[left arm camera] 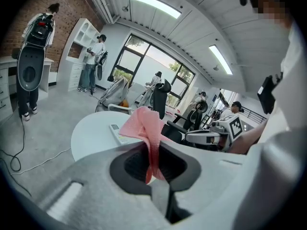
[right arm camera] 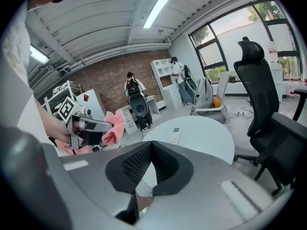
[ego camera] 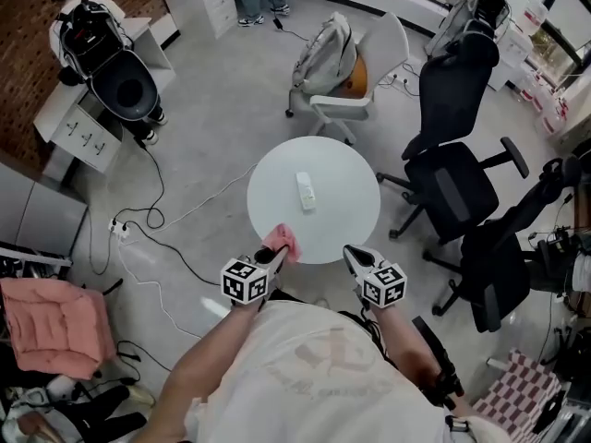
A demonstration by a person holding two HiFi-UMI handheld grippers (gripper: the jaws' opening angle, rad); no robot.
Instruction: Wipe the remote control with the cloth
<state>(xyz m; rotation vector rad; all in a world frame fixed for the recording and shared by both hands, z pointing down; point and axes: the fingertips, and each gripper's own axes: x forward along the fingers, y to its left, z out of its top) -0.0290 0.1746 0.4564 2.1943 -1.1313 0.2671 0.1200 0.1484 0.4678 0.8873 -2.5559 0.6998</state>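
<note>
The round desk (ego camera: 343, 212) is bearing a light, rigid remote control (ego camera: 306, 191); the left claw (ego camera: 273, 256) is pinching the limp cloth (ego camera: 283, 240), the right claw (ego camera: 352, 254) pressed together, empty.

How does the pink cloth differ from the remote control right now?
The cloth is pink, the remote control white. The cloth is crumpled, the remote control a straight bar. The cloth is pinched in the left gripper; the remote control lies flat on the round table, untouched.
</note>
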